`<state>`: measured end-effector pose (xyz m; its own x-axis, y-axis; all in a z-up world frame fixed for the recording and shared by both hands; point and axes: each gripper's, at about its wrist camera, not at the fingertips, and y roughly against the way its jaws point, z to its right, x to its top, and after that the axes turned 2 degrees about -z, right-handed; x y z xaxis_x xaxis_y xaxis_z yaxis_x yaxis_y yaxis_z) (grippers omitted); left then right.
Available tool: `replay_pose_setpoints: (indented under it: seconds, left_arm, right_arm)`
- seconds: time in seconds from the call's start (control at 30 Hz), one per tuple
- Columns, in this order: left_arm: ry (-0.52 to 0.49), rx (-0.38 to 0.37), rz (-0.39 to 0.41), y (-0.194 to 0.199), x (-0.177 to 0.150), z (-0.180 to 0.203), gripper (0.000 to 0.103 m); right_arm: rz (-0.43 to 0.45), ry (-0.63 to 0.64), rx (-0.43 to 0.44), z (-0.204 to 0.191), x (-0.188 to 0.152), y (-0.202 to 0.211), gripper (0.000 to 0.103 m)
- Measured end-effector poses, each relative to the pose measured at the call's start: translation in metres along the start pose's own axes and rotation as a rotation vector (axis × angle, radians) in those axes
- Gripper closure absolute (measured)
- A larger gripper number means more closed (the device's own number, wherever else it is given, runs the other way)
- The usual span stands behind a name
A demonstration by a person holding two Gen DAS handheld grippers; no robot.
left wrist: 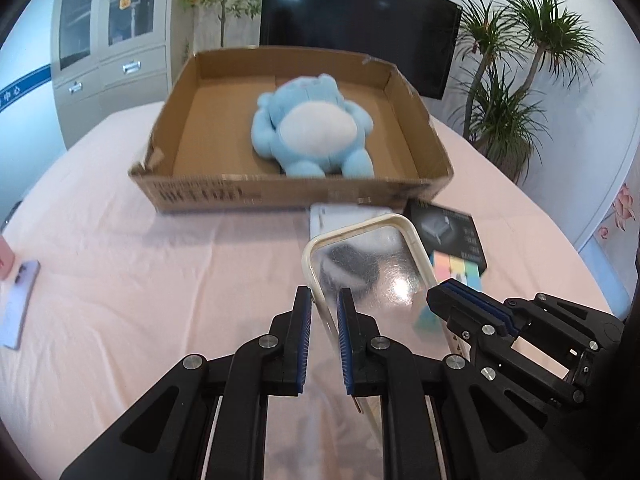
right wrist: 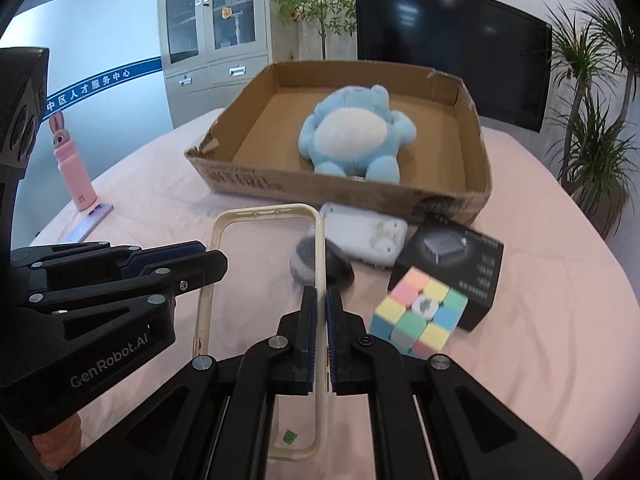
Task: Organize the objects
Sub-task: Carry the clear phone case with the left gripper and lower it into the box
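A clear phone case with a cream rim (left wrist: 372, 268) (right wrist: 264, 276) is held above the pink table by both grippers. My left gripper (left wrist: 324, 300) is shut on its left rim; it also shows in the right wrist view (right wrist: 200, 256). My right gripper (right wrist: 322, 300) is shut on its right rim; it also shows in the left wrist view (left wrist: 452, 292). A blue plush toy (left wrist: 312, 128) (right wrist: 356, 136) lies in the open cardboard box (left wrist: 168, 120) (right wrist: 476, 152) beyond. A pastel cube (right wrist: 418, 316), a black box (right wrist: 460, 260), a white device (right wrist: 364, 236) and a dark round object (right wrist: 316, 260) lie before the box.
A pink rabbit bottle (right wrist: 74, 168) stands at the left, with a purple phone (left wrist: 18, 304) (right wrist: 86, 224) lying beside it. A dark monitor (right wrist: 452, 48), a cabinet (right wrist: 212, 36) and potted plants (left wrist: 516, 80) stand behind the table.
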<state>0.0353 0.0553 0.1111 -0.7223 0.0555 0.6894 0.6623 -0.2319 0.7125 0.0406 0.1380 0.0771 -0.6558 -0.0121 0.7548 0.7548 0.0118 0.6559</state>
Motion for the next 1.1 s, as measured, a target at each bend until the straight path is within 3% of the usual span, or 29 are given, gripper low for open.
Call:
replay_pose_setpoints:
  seconds: [0.5,0.93,1.1]
  left_arm:
    - [0.048,0.035,0.117,0.016,0.077,-0.041,0.093]
    - [0.143,0.053,0.136,-0.004,0.141,-0.09,0.093]
    - [0.128,0.093,0.149,-0.017,0.167,-0.1,0.093]
  right_arm:
    - [0.112,0.034,0.021,-0.011,0.08,-0.013,0.1]
    - [0.163,0.088,0.085,-0.027,0.15,-0.047,0.098]
    - [0.164,0.095,0.093,-0.03,0.175,-0.067,0.098]
